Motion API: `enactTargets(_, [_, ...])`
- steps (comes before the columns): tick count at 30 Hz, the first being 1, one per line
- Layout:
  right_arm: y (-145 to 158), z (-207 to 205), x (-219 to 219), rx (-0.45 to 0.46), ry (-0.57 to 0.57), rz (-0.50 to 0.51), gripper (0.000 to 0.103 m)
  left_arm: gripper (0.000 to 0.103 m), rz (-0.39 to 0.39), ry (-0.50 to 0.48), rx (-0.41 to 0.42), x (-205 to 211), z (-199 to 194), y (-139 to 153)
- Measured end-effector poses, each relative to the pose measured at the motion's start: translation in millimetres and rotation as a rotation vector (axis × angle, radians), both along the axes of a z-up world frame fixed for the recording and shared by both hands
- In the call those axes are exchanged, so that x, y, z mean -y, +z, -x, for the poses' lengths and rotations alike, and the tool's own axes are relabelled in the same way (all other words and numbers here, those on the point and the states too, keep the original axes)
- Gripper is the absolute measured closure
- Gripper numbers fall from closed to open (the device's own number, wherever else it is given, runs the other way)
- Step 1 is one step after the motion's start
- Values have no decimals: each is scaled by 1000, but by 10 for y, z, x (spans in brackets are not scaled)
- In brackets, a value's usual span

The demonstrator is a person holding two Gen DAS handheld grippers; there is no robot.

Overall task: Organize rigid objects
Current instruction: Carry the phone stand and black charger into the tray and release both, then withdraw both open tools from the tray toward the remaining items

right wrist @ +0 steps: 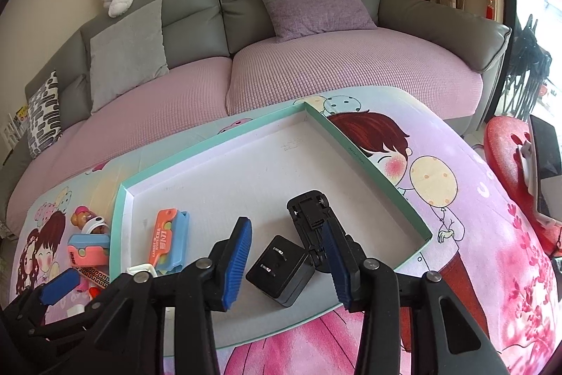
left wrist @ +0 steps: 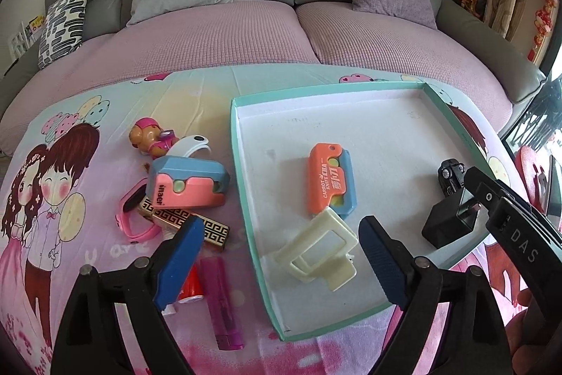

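In the left wrist view the left gripper (left wrist: 281,255) hangs with its blue pads spread wide and nothing pressed between them, over the near part of the shallow teal-rimmed tray (left wrist: 242,164); inside the tray, a cream plastic clip (left wrist: 318,250) lies near its front edge, an orange-and-blue toy knife (left wrist: 330,180) lies touching the clip's far end, and a black plug adapter (left wrist: 448,222) sits toward the tray's right side with a black toy car (left wrist: 449,173) just behind it; left of the tray, on the cartoon cloth (left wrist: 52,185), lies a heap of small toys, among them a pink-and-blue toy knife (left wrist: 188,181). In the right wrist view the right gripper (right wrist: 286,264) stands with its pads apart on either side of the adapter (right wrist: 279,271), not visibly pressing it, within the tray (right wrist: 383,185) near its front right corner; the car (right wrist: 311,217) lies overturned just beyond the adapter, against the right pad.
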State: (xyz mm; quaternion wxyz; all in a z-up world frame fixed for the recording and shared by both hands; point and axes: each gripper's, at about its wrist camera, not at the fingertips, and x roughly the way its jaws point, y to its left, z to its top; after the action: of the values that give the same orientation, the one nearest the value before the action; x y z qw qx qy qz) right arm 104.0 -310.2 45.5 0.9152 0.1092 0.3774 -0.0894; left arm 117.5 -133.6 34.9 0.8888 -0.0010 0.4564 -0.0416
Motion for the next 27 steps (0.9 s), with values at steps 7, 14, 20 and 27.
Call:
enactTargets(7, [-27,-24,-38,-8,22,4,39,12,6,126,28,-355,-30,69])
enactTargets(14, [-58,-75,-193,-20,77,29,21,12,19,255,25,-713,-34,30])
enactTargets(20, [-79,-103,-305,-26,112,47,6,12,10,322,25,-911,-20,7])
enactTargets(27, [-94,-117,-343,-22,116,47,0,0,18,372,45,-1063,-11,-7])
